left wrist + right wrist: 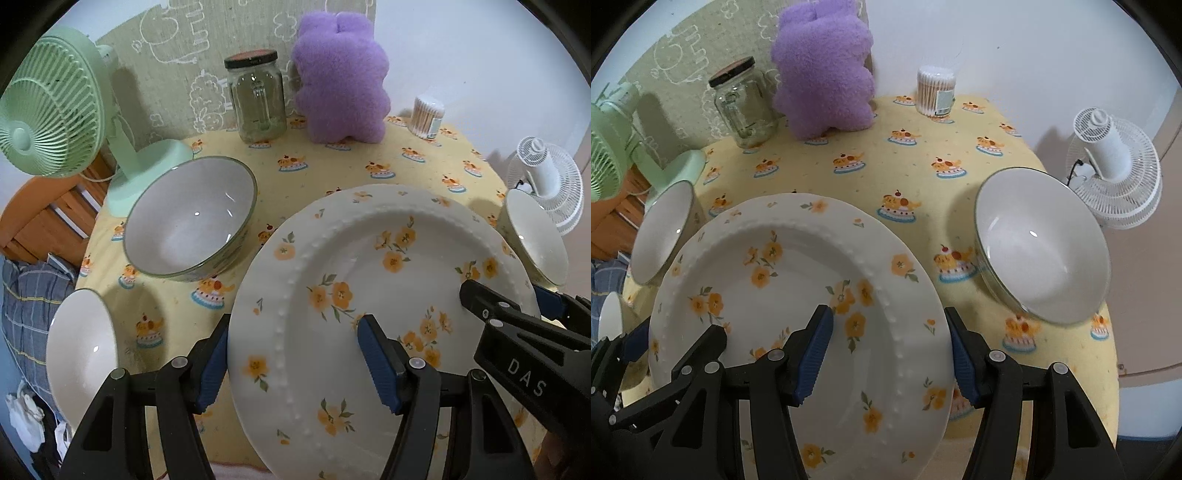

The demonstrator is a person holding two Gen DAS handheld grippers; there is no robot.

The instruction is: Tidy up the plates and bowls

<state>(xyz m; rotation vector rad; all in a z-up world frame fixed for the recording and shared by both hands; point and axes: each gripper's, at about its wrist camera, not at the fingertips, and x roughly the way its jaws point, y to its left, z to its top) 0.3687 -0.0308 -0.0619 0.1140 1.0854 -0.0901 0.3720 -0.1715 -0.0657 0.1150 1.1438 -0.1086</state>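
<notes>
Pinching opposite rims of the floral plate [369, 295], both hand-held grippers, left [295, 363] and right [886, 354], lift it; next, a level carry to a resting spot.

My left wrist camera sits just behind my left gripper [295, 358], tilted steeply down and very near the flowered plate [369, 258], facing the wall at twelve o'clock. My right wrist camera rides behind my right gripper [890, 354], angled the same way, equally near. Both views share the plate [798, 266], the glass jar [256, 99] [746, 107], the purple plush [340, 77] [823, 70] and the yellow tablecloth [332, 166] [905, 122]. My right gripper shows at four o'clock in the left view.
</notes>
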